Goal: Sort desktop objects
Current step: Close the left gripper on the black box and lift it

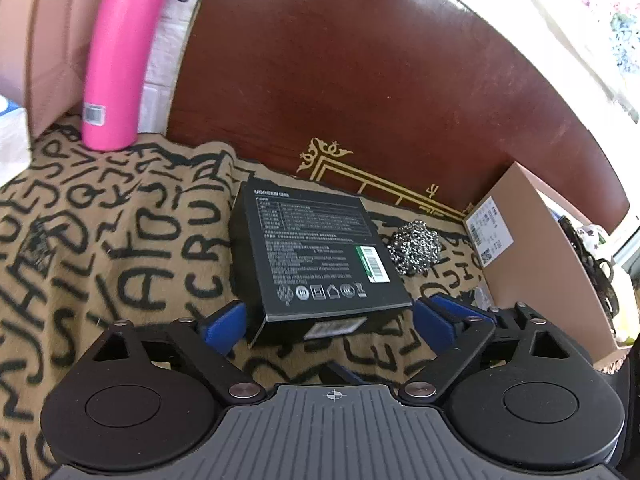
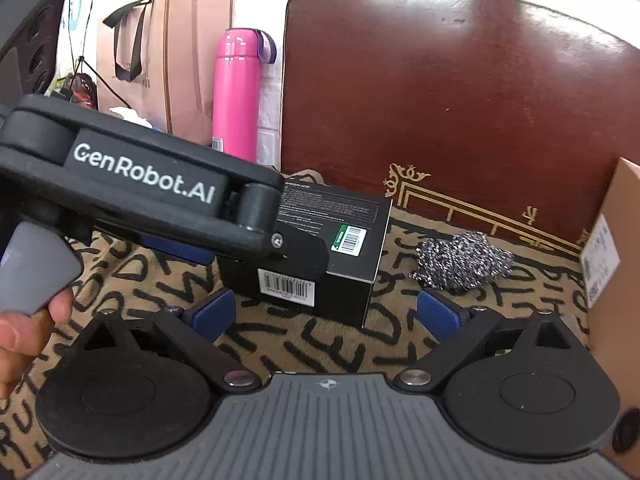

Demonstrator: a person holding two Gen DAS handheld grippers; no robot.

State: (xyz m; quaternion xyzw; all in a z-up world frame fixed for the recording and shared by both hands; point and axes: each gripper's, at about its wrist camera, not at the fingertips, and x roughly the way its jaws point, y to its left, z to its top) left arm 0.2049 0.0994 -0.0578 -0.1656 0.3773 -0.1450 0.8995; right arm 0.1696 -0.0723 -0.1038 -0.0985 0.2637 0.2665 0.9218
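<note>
the flat black cardboard product box lies on the bench's tan letter-patterned cloth, near a steel wool scourer. the left gripper straddles its near corner, jaws wide and holding nothing, apparently lined up to grip. the right gripper hovers close behind, jaws also wide and empty.

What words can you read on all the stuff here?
"UGREEN": on the black box, top corner.
"GenRobot.AI": on the left gripper, seen from the right wrist camera.
Black box small print, its barcodes, the pink bottle sticker and the cardboard box label: too small to read.
</note>
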